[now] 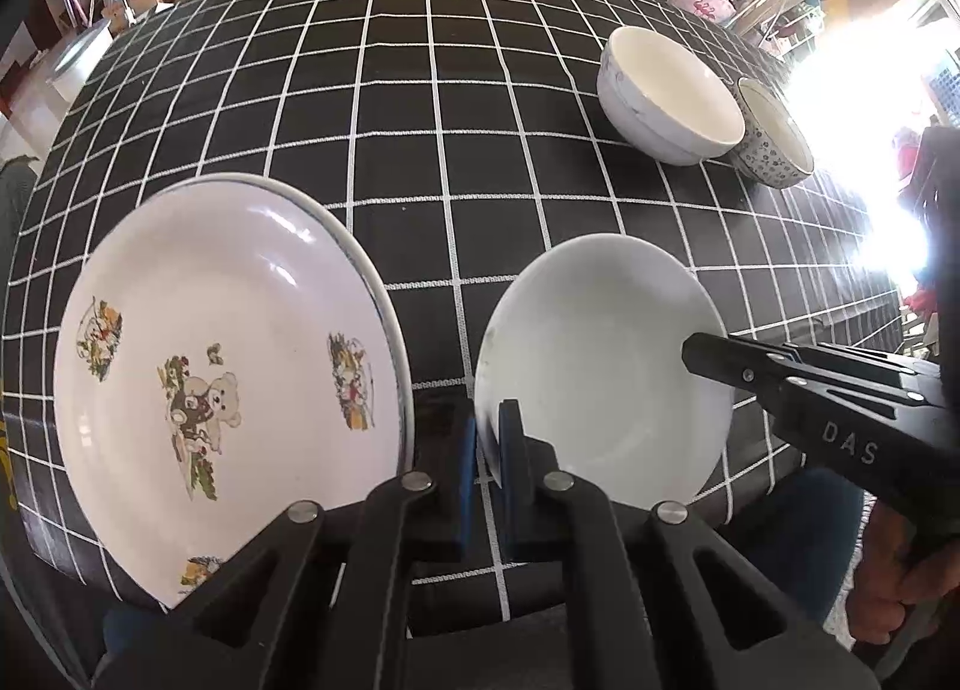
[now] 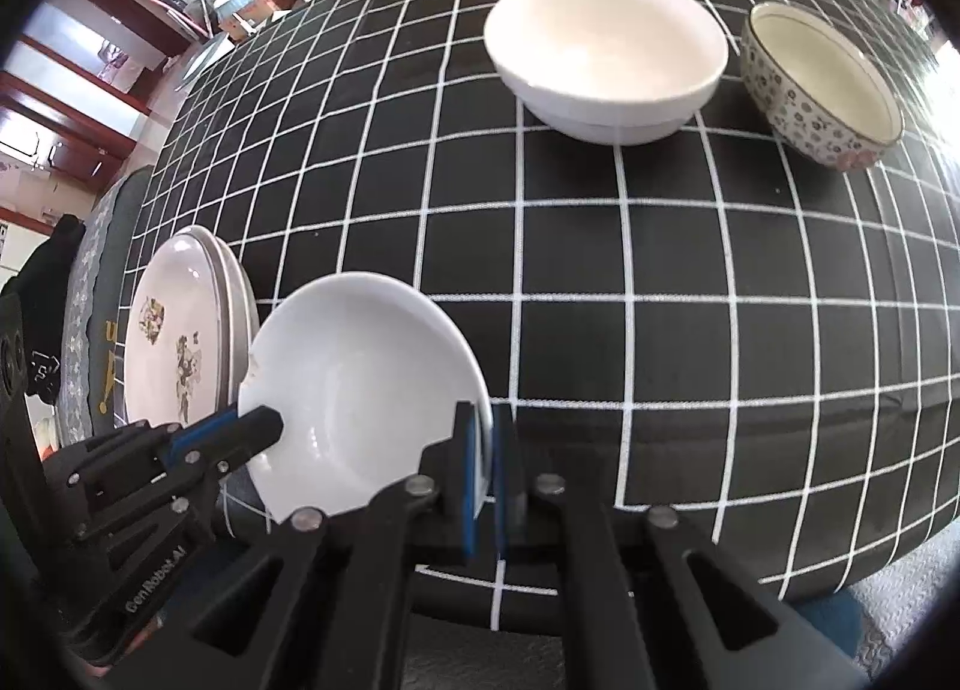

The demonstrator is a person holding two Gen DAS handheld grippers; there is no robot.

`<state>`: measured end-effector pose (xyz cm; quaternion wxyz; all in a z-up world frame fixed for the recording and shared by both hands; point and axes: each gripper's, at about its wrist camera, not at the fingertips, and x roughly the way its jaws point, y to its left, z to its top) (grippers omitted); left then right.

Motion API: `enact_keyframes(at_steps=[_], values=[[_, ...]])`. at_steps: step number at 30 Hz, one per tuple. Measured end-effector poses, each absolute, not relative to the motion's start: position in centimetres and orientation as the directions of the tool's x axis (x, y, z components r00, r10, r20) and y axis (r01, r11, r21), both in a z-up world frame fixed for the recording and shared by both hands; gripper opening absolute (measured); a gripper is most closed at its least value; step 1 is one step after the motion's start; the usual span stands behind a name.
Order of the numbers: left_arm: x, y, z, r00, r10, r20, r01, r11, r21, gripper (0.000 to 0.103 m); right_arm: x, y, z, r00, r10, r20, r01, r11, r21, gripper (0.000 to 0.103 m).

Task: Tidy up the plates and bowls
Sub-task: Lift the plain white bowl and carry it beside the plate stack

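Left wrist view: left tongs [image 1: 489, 444] clamped on the near-left rim of a white dish [image 1: 600, 366]; right tongs [image 1: 690, 357] enter from the right and pinch the opposite rim.
Right wrist view: right tongs [image 2: 487, 450] closed on the dish [image 2: 360, 384] rim; left tongs [image 2: 273, 426] bite the other side.
Dish: held by both tongs at once, tilted, over the near edge of the counter [image 1: 420, 150]; whether it rests on the cloth or is lifted clear, I cannot tell.
Plate stack: bear plate [image 1: 222, 390] sits on top of at least one more plate, just left of the dish, near the counter's edge. Looks like the plate pile is already begun.
Bowls: white bowl [image 1: 669, 96] and flowered bowl [image 1: 774, 135] stand upright at the far right, touching or nearly so, not nested.
Done, by my reading: plates gathered in one stack.
In hand: the white dish, likely bound for the stack beside it.
Left: seat the dish, then nest or group the two bowls.
Progress: roughly midway, judged from how things lie.
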<state>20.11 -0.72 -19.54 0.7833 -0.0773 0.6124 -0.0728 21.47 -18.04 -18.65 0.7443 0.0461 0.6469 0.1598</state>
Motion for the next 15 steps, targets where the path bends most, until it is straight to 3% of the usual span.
enact_keyframes(at_steps=[15], values=[[18.8,0.0,-16.5,0.328,-0.182,-0.927,0.024,0.982,-0.185,0.006,21.0,-18.1,-17.0,0.149,0.281,-0.948,-0.205,0.947,0.248,0.008]])
